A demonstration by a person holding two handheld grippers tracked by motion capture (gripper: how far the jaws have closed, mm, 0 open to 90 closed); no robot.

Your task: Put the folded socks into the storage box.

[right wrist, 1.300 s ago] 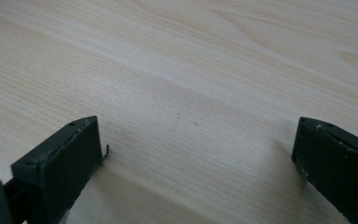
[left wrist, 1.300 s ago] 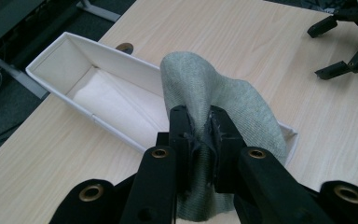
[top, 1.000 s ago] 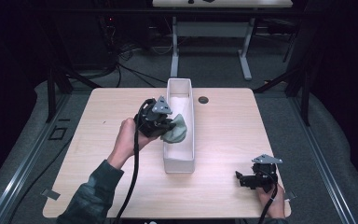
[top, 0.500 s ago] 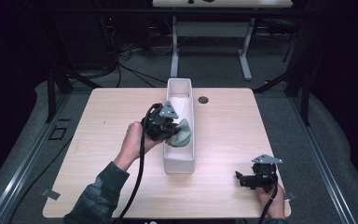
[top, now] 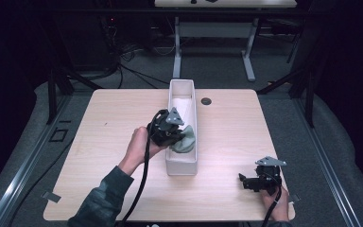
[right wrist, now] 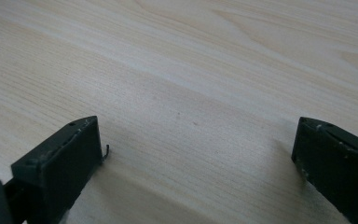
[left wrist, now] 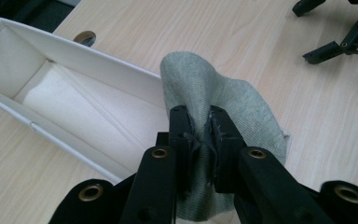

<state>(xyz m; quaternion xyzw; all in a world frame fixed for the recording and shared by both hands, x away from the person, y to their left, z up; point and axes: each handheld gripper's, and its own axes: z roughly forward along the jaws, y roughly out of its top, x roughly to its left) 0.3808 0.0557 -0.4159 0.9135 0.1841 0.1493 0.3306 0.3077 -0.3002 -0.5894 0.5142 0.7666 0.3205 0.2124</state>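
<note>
A grey-green cloth (top: 185, 140) hangs over the near part of the long white box (top: 190, 97), pinched in my left gripper (top: 176, 137). In the left gripper view the cloth (left wrist: 223, 98) bulges above the two black jaws, which are shut on a fold of it; my left gripper (left wrist: 199, 119) sits over the box's right wall (left wrist: 98, 65). My right gripper (top: 244, 180) rests low over the table near the front right corner, jaws wide apart. The right gripper view has my right gripper (right wrist: 196, 140) open over bare wood with nothing between the fingertips (right wrist: 70, 144).
The wooden table (top: 108, 123) has a dark round grommet (top: 206, 100) just right of the box's far end. White folded lining (left wrist: 74, 116) lies inside the box. Cables trail from both grippers toward the front edge. Dark floor and a desk frame lie beyond.
My left gripper has carried the cloth a little down and toward the near end of the box. The right gripper has stayed where it was.
</note>
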